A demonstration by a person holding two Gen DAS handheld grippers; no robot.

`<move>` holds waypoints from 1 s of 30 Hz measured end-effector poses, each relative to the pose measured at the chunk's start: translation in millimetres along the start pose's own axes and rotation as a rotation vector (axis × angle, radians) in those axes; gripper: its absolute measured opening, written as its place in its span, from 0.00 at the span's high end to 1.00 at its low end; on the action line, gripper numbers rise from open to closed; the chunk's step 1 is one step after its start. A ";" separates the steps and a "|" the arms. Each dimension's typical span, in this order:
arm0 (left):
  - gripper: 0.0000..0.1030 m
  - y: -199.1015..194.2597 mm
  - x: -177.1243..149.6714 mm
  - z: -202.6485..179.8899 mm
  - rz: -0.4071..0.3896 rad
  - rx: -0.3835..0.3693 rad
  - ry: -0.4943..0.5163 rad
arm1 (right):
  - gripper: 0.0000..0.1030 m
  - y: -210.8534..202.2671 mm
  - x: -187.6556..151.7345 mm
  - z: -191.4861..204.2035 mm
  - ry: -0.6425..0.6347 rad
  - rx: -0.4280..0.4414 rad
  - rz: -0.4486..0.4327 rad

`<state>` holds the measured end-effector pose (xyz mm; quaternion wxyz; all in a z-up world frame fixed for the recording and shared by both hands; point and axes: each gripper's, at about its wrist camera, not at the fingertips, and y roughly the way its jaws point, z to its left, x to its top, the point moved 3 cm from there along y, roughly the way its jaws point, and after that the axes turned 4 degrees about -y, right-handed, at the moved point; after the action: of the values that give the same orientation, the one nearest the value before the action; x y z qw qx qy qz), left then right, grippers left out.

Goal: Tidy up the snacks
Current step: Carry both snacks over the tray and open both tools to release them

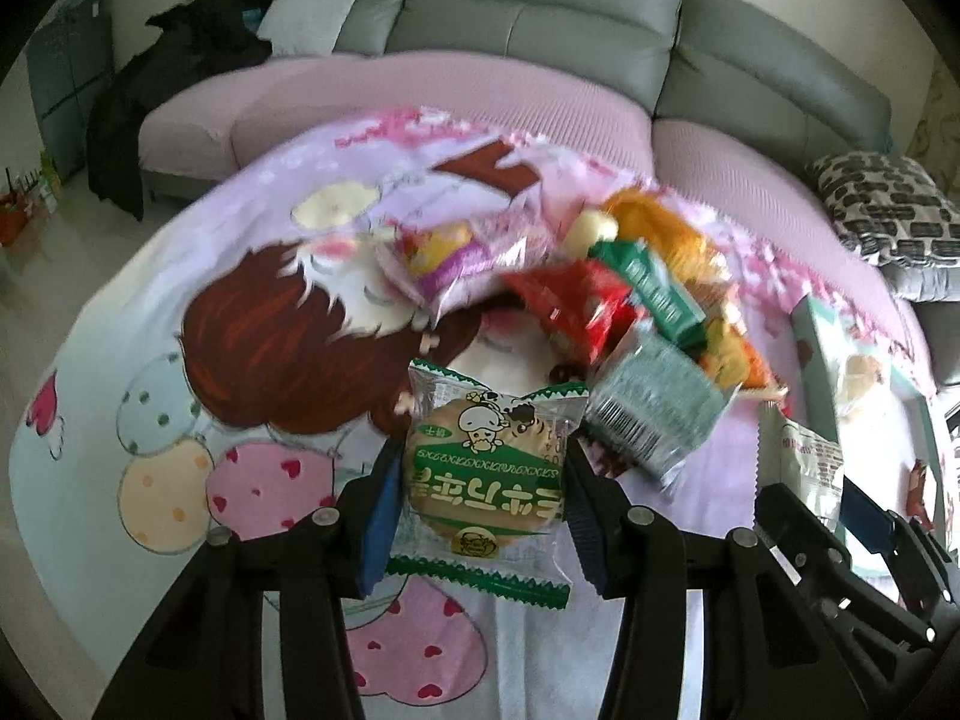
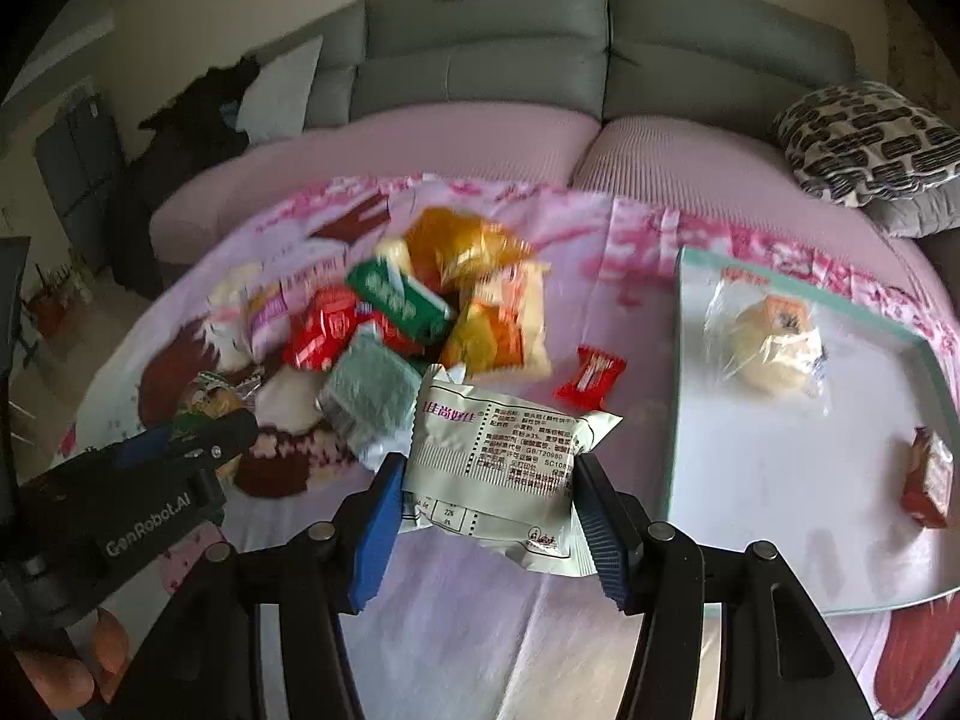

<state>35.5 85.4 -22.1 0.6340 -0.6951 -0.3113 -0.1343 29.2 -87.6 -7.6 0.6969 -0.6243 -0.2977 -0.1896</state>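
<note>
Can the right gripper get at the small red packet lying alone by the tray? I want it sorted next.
Probably not yet: the right gripper is shut on the white packet. The small red packet itself lies clear beside the tray.

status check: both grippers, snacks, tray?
Left gripper shut on green biscuit pack. Right gripper shut on white packet. Tray holds two snacks; pile unsorted.

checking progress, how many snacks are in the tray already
2. A clear-wrapped round bun lies near the far left of the tray; a small red-brown packet sits at its right edge. Nothing else shows there.
</note>
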 end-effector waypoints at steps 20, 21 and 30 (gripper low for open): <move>0.50 -26.9 14.1 -109.8 -0.073 -0.192 0.215 | 0.43 -37.9 4.2 -139.0 0.294 -0.210 -0.100; 0.50 -28.1 13.9 -116.1 -0.075 -0.196 0.229 | 0.43 -39.1 3.1 -146.3 0.310 -0.220 -0.101; 0.50 -36.5 7.0 -189.5 -0.078 -0.260 0.393 | 0.42 -55.0 -15.7 -207.4 0.433 -0.336 -0.098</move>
<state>58.2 -95.5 41.5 0.5821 -0.7188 -0.1884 -0.3303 19.4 -301.4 14.9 0.6210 -0.6610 -0.1358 -0.3988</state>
